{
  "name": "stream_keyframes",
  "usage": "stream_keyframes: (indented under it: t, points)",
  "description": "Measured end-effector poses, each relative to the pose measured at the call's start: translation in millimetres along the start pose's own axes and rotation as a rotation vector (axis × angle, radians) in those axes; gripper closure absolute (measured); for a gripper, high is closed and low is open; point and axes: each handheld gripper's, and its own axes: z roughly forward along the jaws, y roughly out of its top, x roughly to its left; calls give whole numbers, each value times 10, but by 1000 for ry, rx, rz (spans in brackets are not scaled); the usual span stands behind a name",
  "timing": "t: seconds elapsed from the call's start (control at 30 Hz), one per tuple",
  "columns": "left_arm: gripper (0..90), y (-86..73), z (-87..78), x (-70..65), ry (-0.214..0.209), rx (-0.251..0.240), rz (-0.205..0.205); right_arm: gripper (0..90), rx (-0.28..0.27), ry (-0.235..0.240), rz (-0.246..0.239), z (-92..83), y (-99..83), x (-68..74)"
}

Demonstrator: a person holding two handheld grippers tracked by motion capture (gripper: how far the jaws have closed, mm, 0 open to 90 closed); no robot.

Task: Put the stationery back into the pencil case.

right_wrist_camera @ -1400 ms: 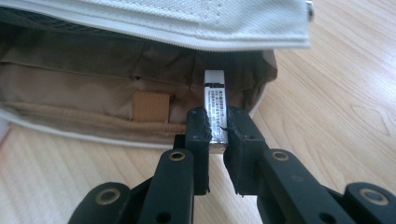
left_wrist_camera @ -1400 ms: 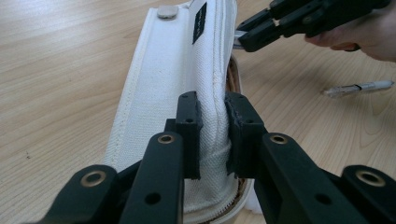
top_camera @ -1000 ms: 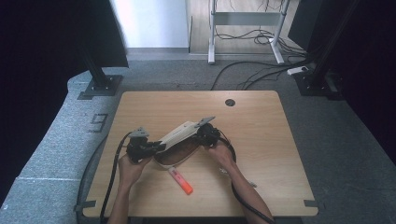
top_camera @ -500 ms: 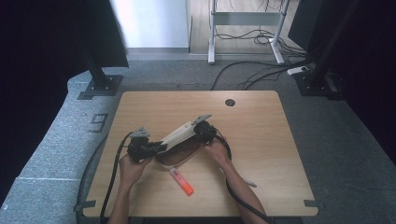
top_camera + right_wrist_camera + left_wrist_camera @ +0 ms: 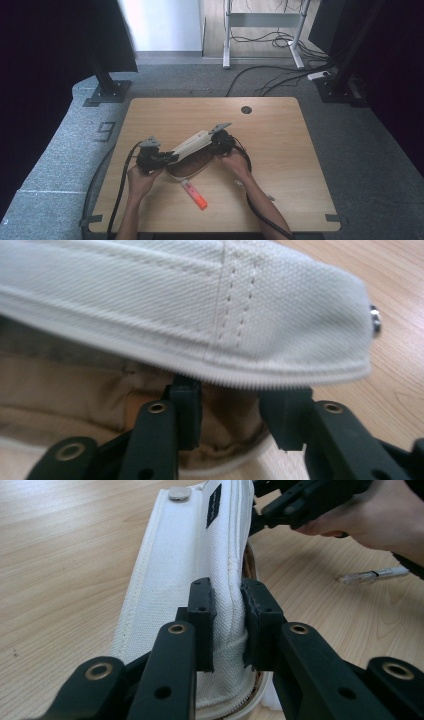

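Left fingers (image 5: 227,625) pinch the open white pouch (image 5: 200,555); right fingers (image 5: 235,412) just spread.

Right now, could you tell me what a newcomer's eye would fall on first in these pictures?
First, the white canvas zip pouch, unzipped over a tan lining, lifted mid-table between both grippers. The left gripper is shut on one end of its upper flap; the right gripper, whose jaws have just been opening, sits at the other end's zip edge with nothing pinched. In front lies an orange-and-white marker pen on the wooden table.
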Motion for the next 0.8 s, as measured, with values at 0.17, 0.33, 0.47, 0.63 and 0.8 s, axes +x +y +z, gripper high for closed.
stream_keyframes:
  t: [0.17,0.33,0.47,0.63,0.8]
  points:
    - [761,-1,1,2,0,1,0,517,-3,23,-1,-132,-29,26]
    - [760,-2,1,1,1,3,3,452,4,27,-8,-252,-77,41]
    - [758,-3,2,1,1,5,3,398,2,29,-3,-384,-146,42]
    - [758,-4,2,3,1,4,3,374,-4,31,-10,-499,-222,30]
    - [756,-10,5,5,2,2,4,358,-13,33,-15,-624,-310,25]
